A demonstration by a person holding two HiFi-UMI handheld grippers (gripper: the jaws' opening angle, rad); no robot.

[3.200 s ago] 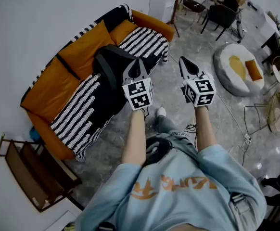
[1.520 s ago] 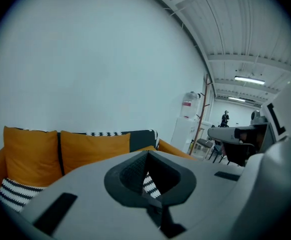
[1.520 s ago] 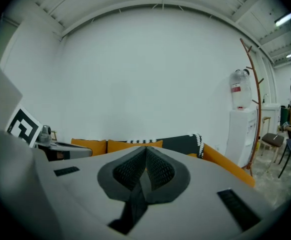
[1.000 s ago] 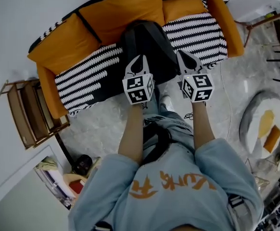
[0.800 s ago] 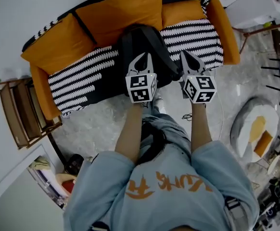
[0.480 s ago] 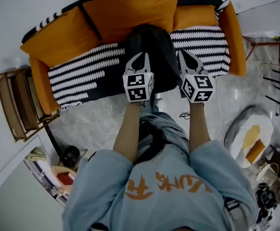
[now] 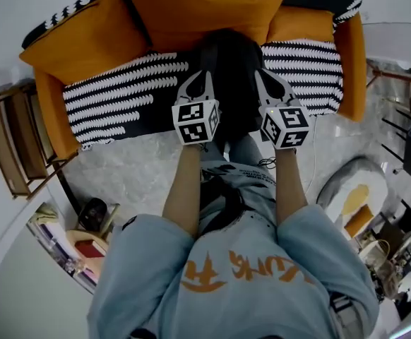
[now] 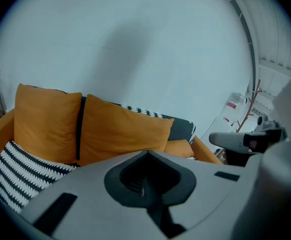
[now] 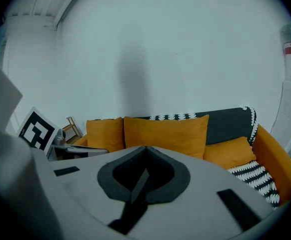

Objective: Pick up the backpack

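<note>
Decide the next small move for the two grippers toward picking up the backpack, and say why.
Probably open both sets of jaws. The left gripper and right gripper are shut and empty, held over the black backpack that lies on the sofa. They cannot take hold of it until the jaws part.

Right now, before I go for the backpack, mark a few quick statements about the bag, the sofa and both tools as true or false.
1. The black backpack lies on the striped sofa. True.
2. The left tool is clamped on the backpack. False: its jaws are together with nothing between them.
3. The right tool is shut and empty. True.
4. The back cushions are blue. False: they are orange.
</note>
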